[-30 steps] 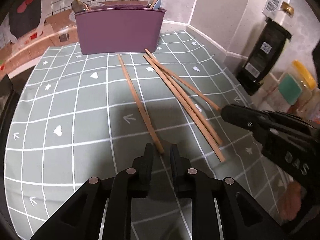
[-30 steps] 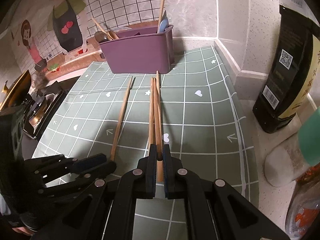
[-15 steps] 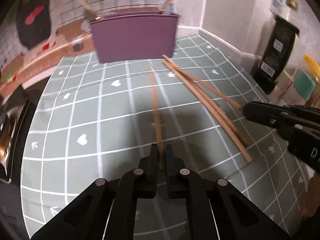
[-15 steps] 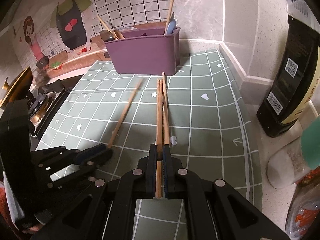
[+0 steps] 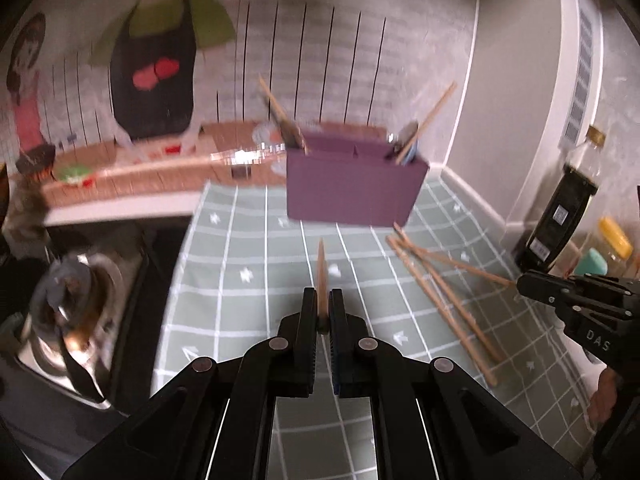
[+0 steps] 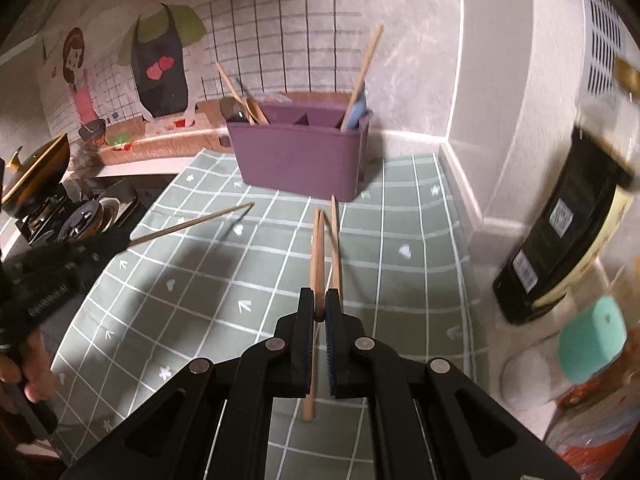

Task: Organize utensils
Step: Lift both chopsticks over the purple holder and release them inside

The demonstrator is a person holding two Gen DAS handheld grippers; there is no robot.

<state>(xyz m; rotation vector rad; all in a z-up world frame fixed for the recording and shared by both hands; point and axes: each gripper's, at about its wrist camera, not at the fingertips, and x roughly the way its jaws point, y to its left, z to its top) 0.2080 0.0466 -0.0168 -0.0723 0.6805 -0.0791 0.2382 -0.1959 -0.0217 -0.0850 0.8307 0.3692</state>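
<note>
1. Since a second ago the left claw (image 5: pixel 323 312) has shut on a single thin wooden chopstick (image 5: pixel 321 268) and lifted it off the green grid-patterned mat (image 5: pixel 248 248) that covers the tabletop; in the right wrist view its far tip now hangs in the air above the mat.
2. The right claw (image 6: pixel 320 312) has stayed clamped on one chopstick (image 6: pixel 317 256) of the group and has raised its near end.
3. Each held stick runs forward from between the pads toward the purple plastic utensil box (image 6: pixel 300 156), which stands at the mat's far edge, well apart from both claws.
4. Counted: four chopsticks outside the box, one in each claw and two loose ones (image 5: pixel 452 304) beside the right claw's stick; one box, with more utensils standing in it.
</note>
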